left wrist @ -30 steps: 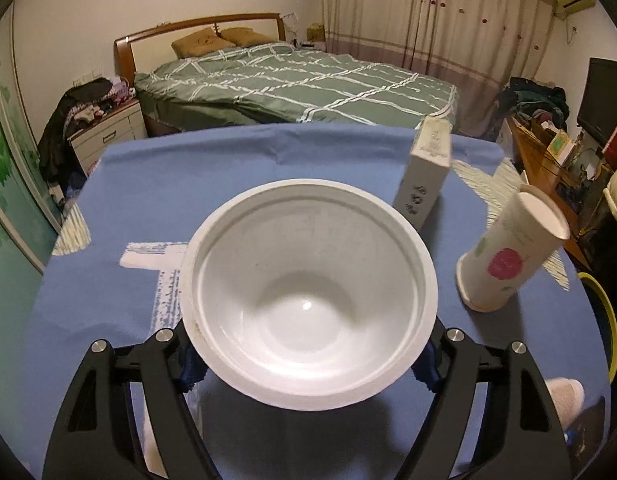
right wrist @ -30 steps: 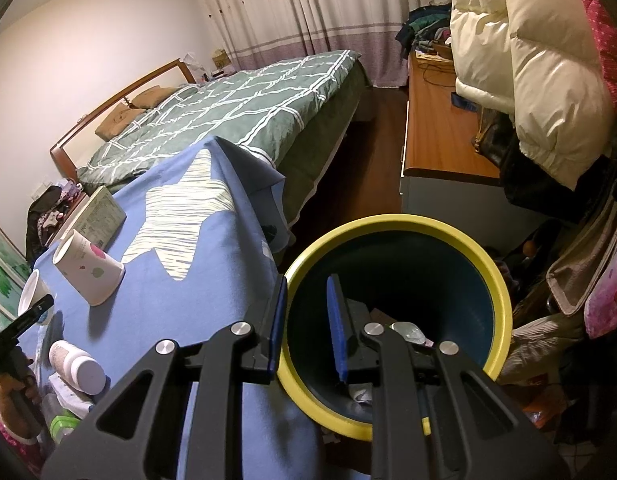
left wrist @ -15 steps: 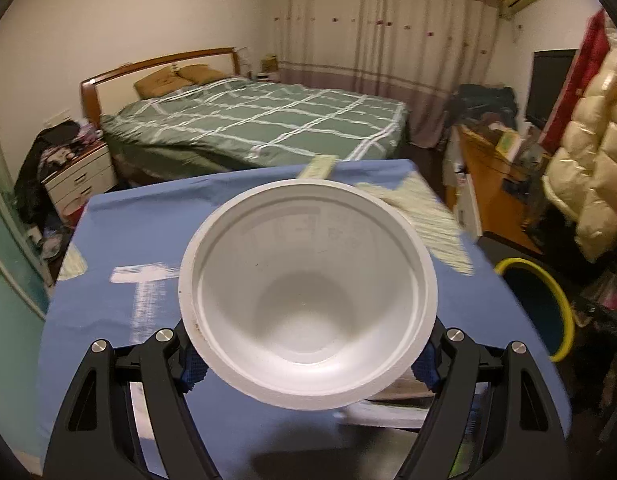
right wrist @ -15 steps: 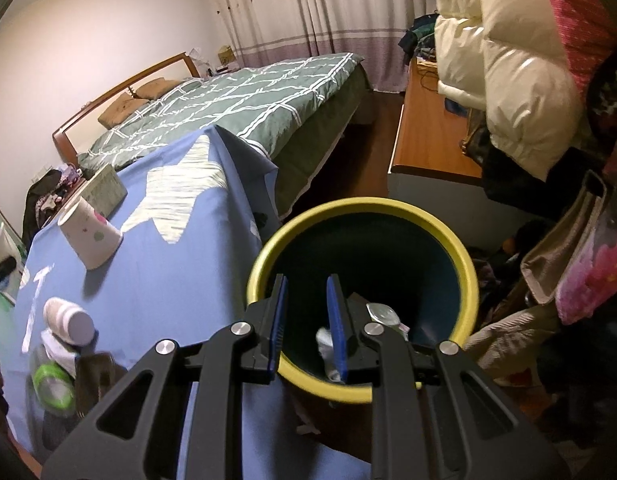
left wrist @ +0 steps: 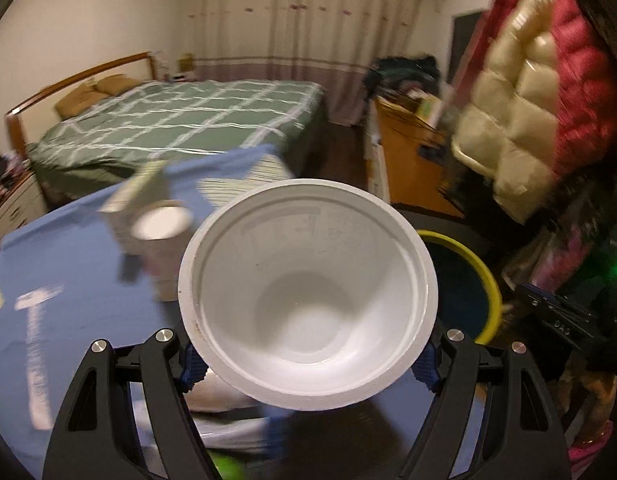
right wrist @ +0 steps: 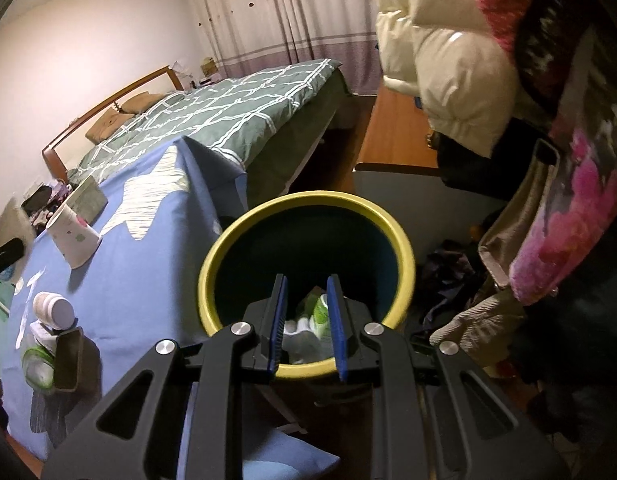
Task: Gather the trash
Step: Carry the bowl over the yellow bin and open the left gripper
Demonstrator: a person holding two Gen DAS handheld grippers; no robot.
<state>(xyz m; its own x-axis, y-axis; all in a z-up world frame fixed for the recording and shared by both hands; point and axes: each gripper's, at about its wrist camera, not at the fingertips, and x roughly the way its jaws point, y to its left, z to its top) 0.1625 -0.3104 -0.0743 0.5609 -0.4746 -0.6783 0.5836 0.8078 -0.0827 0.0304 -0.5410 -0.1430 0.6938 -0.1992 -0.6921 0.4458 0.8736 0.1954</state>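
Observation:
A white plastic bowl [left wrist: 308,292], empty and mouth up, sits between the fingers of my left gripper [left wrist: 308,364], which is shut on its sides above the blue tablecloth [left wrist: 68,272]. The yellow-rimmed bin [left wrist: 484,272] shows just right of the bowl, below the table edge. In the right wrist view my right gripper [right wrist: 306,320] hovers over the same bin [right wrist: 244,224]. Its blue pads stand a narrow gap apart with nothing between them. Green and white rubbish [right wrist: 320,312] lies at the bin's bottom.
On the table lie a paper cup [right wrist: 74,240], a flat box [right wrist: 86,200], a white bottle [right wrist: 54,310], a green-white packet [right wrist: 36,364] and a dark case [right wrist: 66,356]. A bed [right wrist: 228,112] stands behind. Puffy coats [right wrist: 448,60] and bags crowd the right.
My left gripper has swung right and upward with the bowl, bringing the bin into its view. My right gripper has drifted across the bin, still a narrow gap apart.

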